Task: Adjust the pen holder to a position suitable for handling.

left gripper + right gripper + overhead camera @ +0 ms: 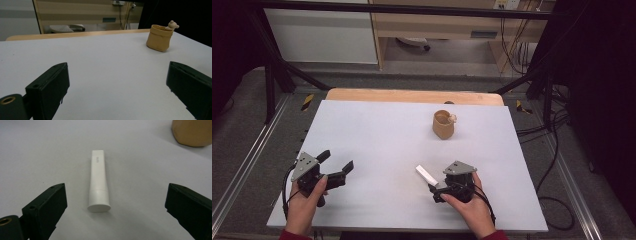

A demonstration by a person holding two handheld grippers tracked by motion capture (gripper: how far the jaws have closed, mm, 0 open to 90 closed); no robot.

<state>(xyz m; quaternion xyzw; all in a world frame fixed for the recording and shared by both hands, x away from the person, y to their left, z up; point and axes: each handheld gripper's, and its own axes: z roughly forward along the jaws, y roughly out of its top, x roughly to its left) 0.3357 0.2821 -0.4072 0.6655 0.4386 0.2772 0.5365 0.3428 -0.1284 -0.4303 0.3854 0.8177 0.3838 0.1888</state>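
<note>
A white tube [426, 175] lies flat on the pale table [377, 140], its cap end toward my right gripper [435, 189]. In the right gripper view the tube [98, 182] lies on the table ahead of the right gripper [116, 197], in line with the gap between its wide-apart jaws and touching neither; the gripper is open. A tan pouch-shaped cup [443, 125] with a small bear figure on its rim stands upright farther back. My left gripper [335, 161] rests open at the front left with nothing between its fingers. From the left gripper [117, 82], the cup [160, 37] is far ahead to the right.
A wooden strip [412, 96] borders the table's far edge. Dark frame bars and cables [542, 125] run along the sides and floor. The table's front edge lies just under the person's hands.
</note>
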